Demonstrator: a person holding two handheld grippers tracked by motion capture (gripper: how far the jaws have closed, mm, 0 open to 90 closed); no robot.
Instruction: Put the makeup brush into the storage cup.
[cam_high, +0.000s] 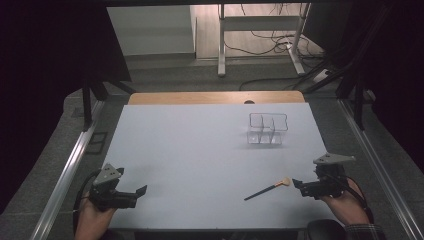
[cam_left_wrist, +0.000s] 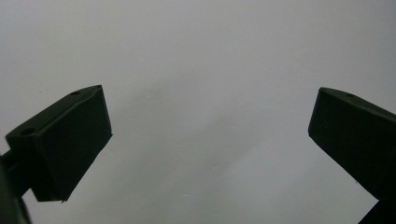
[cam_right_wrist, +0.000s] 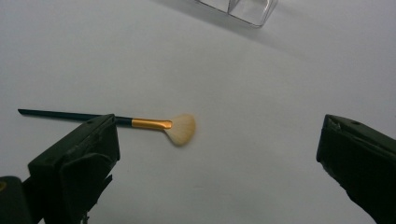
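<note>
Both grippers gape empty, but the right gripper sits just right of the makeup brush, whose handle runs near-left.

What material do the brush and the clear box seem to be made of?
Brush: thin dark handle, glossy, probably painted wood or plastic; the look leaves it open. Its collar is shiny gold, likely metal. The pale fan of bristles looks soft, hair or synthetic.
Box: see-through with bright edges and inner dividers, probably clear acrylic plastic, though glass cannot be excluded.
</note>
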